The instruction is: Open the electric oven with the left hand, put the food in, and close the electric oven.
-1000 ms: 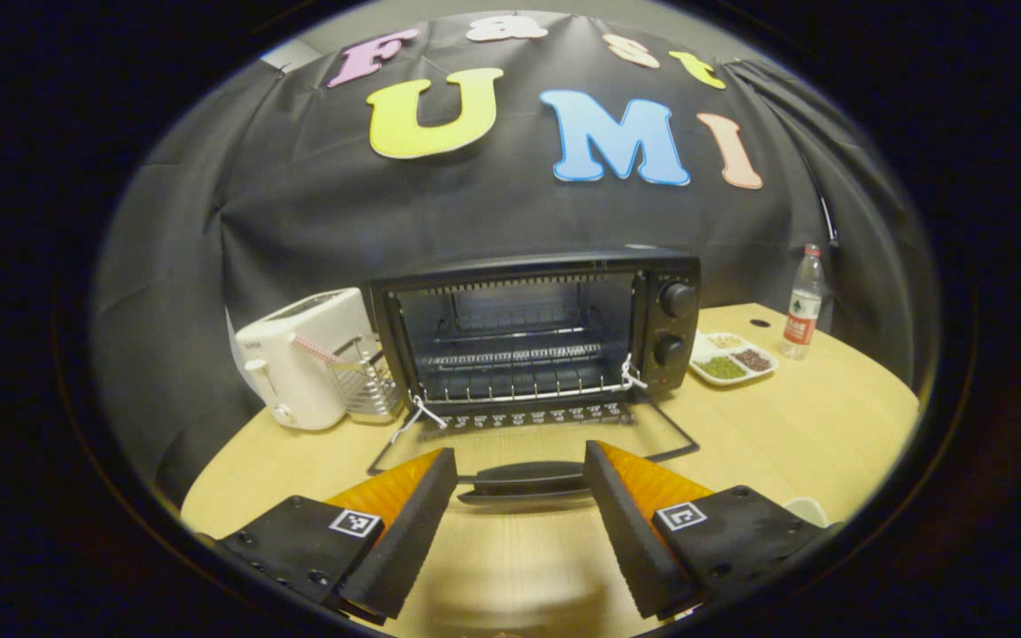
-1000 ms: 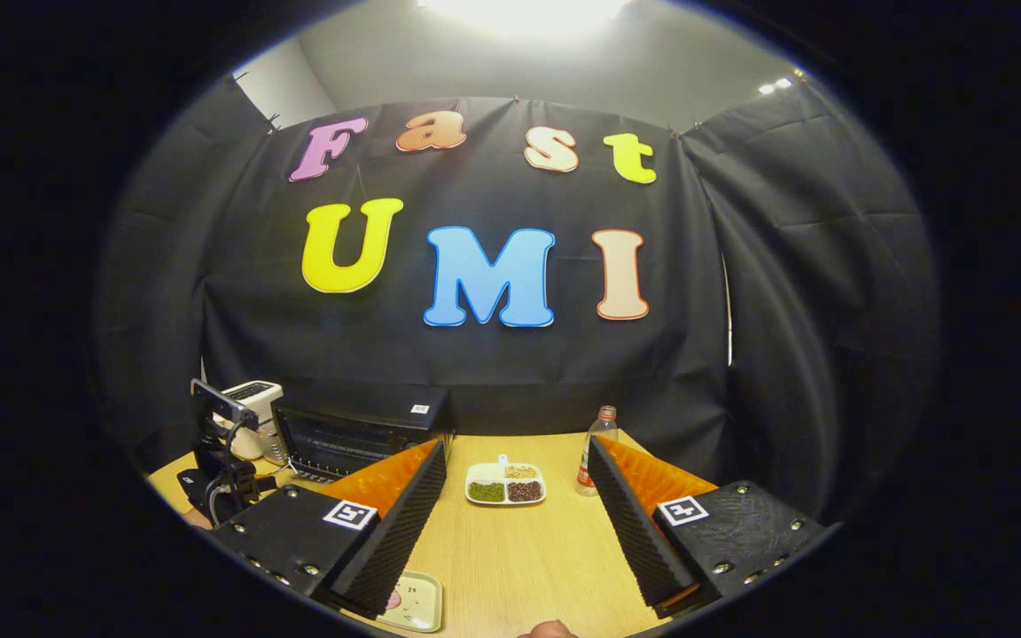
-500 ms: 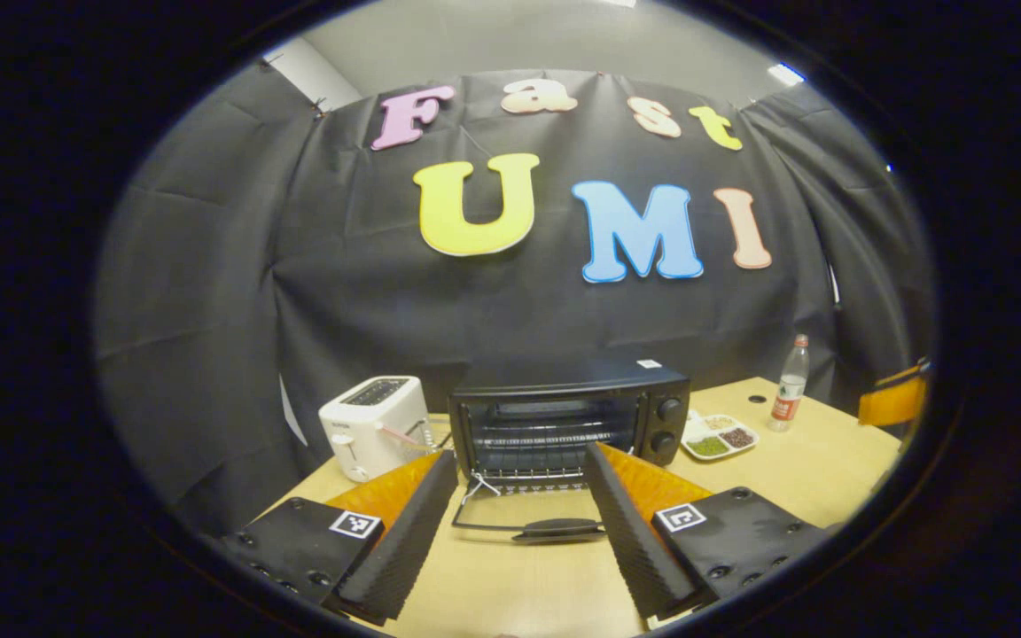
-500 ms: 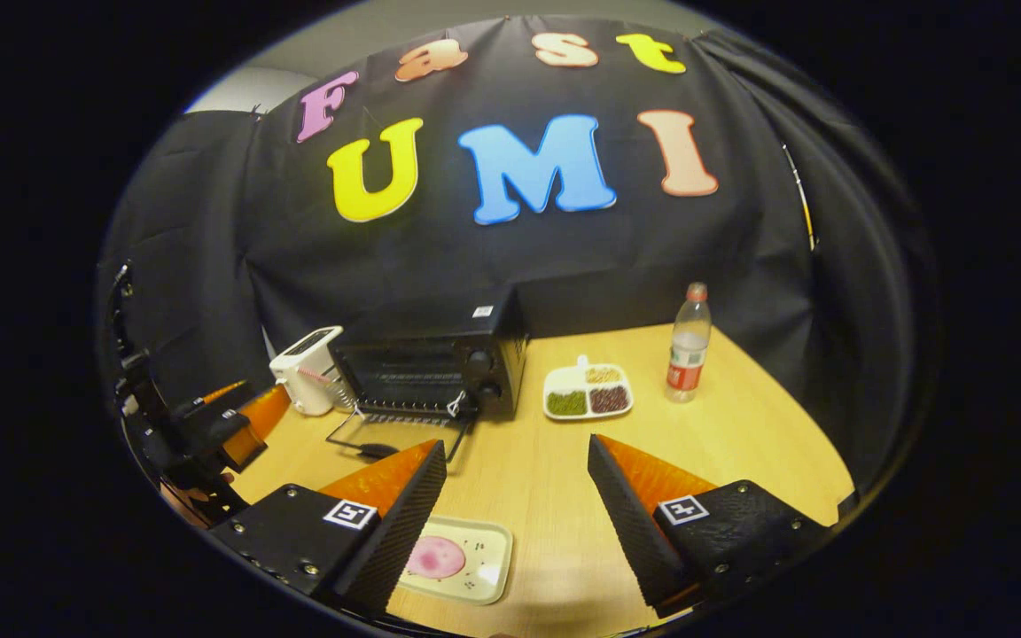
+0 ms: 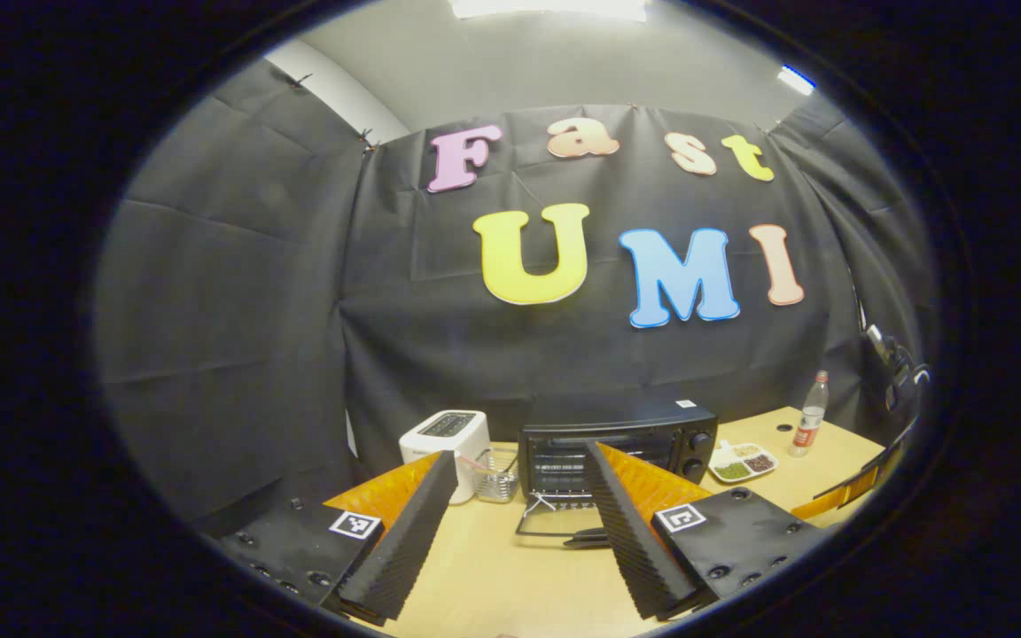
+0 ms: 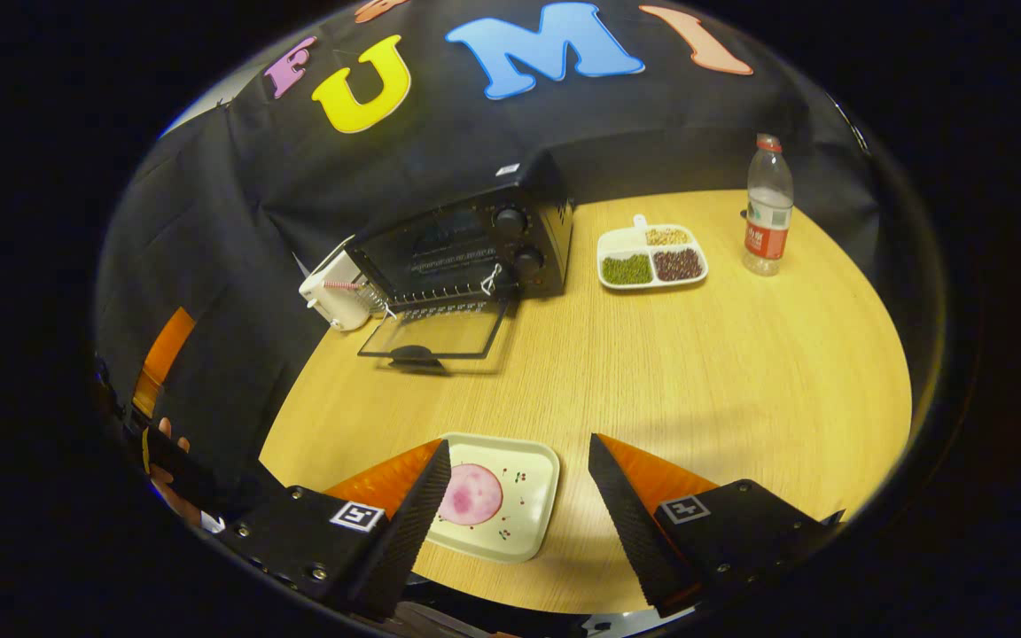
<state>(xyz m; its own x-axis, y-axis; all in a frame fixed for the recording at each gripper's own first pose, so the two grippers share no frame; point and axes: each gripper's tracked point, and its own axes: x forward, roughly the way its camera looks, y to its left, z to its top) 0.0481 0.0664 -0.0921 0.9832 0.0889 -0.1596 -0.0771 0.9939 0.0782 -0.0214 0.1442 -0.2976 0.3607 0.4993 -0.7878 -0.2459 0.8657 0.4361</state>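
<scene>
Toaster oven [image 6: 466,252] at far left edge of tabletop [image 6: 741,354], glass door [image 6: 435,334] dropped flat, black handle toward near edge. Food: pink round slice [image 6: 470,494] on white square tray [image 6: 528,523] at near edge. Right hand-held gripper [image 6: 515,509] spread wide above tray, empty. Left hand-held gripper [image 5: 519,532] wide open, empty, well back from door. Bottle label [image 6: 766,237] red, text unreadable.

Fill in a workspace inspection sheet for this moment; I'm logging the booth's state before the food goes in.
Surface: wooden table, round-edged.
Job's things: oven, door folded down flat; pink food on a white tray near the right gripper.
Clutter: toaster, wire basket, divided dish, bottle.
Grippers: both open and empty; left gripper away from the oven.
Cables: nothing seen.
Surroundings: black cloth wall.
</scene>
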